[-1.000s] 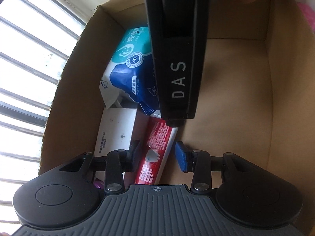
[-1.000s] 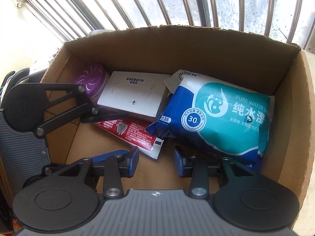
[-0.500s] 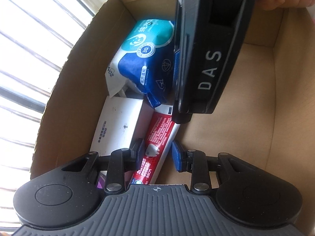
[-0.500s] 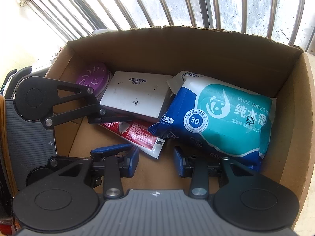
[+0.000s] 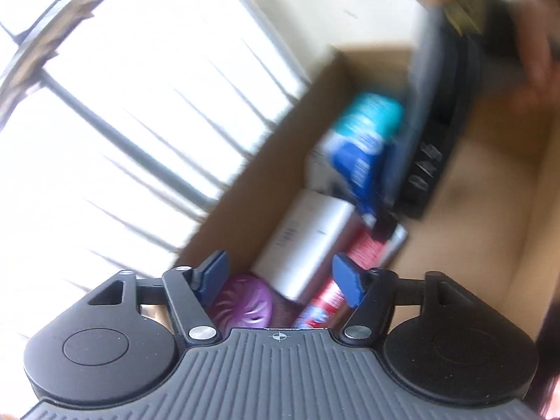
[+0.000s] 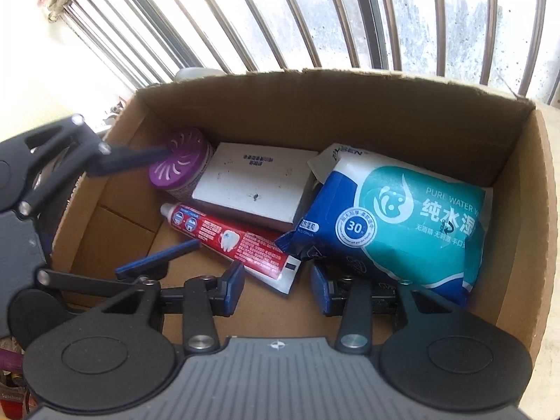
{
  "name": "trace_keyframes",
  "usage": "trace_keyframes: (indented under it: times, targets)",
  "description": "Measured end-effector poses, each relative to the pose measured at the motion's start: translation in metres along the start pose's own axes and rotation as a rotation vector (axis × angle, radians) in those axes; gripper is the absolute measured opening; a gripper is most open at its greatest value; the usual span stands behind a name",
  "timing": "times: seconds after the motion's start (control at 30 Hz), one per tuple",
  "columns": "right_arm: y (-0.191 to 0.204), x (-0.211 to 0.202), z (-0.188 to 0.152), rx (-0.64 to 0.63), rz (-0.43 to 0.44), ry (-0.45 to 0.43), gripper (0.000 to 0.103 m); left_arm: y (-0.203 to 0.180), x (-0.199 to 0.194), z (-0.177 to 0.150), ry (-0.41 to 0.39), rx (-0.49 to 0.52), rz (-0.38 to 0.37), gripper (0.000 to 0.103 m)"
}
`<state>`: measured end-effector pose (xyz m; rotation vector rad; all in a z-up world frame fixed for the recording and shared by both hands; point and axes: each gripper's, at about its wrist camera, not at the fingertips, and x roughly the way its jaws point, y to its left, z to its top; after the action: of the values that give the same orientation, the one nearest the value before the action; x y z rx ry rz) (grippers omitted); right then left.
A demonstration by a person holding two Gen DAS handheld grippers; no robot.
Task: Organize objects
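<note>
A cardboard box (image 6: 518, 182) holds a red toothpaste tube (image 6: 231, 238), a white carton (image 6: 255, 182), a purple round air freshener (image 6: 178, 159) and a blue-teal wet wipes pack (image 6: 402, 224). My right gripper (image 6: 276, 287) is open and empty, low over the box floor just in front of the tube's flat end. My left gripper (image 5: 280, 280) is open and empty above the box's left end; it also shows in the right wrist view (image 6: 150, 210), its fingers apart over the freshener and tube. The left wrist view is blurred; tube (image 5: 353, 266), carton (image 5: 311, 241) and freshener (image 5: 241, 304) show.
A barred window (image 6: 315, 17) stands right behind the box. The box's walls (image 6: 315, 105) rise around the items. Bare cardboard floor (image 6: 280, 311) lies on the near side of the box. The other gripper's black body (image 5: 441, 133) crosses the left wrist view.
My left gripper has opened wider, let go of the toothpaste tube and pulled back out of the box to the left. The tube now lies free on the box floor. My right gripper stayed put.
</note>
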<state>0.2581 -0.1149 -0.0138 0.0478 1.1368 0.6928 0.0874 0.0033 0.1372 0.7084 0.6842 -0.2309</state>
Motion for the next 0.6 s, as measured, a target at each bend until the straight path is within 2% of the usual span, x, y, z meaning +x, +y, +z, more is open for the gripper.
trace_keyframes:
  times: [0.03, 0.1, 0.2, 0.23, 0.27, 0.3, 0.4, 0.47, 0.53, 0.6]
  targets:
    - [0.002, -0.005, -0.001, -0.014, 0.004, -0.028, 0.049, 0.006, -0.014, -0.001, -0.017, -0.079, 0.028, 0.086]
    - [0.008, -0.013, -0.002, -0.042, -0.01, -0.045, 0.051, 0.015, -0.043, -0.006, -0.051, -0.179, 0.078, 0.102]
    - [0.02, -0.043, -0.002, -0.095, -0.033, -0.103, 0.051, -0.001, -0.082, -0.011, -0.14, -0.216, 0.167, 0.103]
    - [0.024, -0.057, -0.003, -0.103, -0.029, -0.139, 0.053, 0.005, -0.092, -0.012, -0.165, -0.234, 0.199, 0.103]
    - [0.027, -0.071, -0.004, -0.097, -0.026, -0.168, 0.058, -0.007, -0.079, -0.015, -0.184, -0.264, 0.225, 0.103]
    - [0.03, -0.087, -0.007, -0.085, -0.026, -0.204, 0.059, -0.012, -0.084, -0.016, -0.198, -0.3, 0.238, 0.103]
    - [0.037, -0.128, -0.03, -0.072, -0.007, -0.348, 0.061, -0.034, -0.071, -0.033, -0.242, -0.454, 0.201, 0.103]
    - [0.044, -0.147, -0.052, -0.078, 0.001, -0.45, 0.061, -0.037, -0.08, -0.042, -0.268, -0.559, 0.187, 0.103]
    - [0.05, -0.164, -0.078, -0.083, -0.001, -0.57, 0.066, -0.042, -0.076, -0.049, -0.254, -0.643, 0.172, 0.103]
    - [0.058, -0.17, -0.11, -0.081, -0.011, -0.679, 0.067, -0.048, -0.063, -0.056, -0.233, -0.699, 0.136, 0.103]
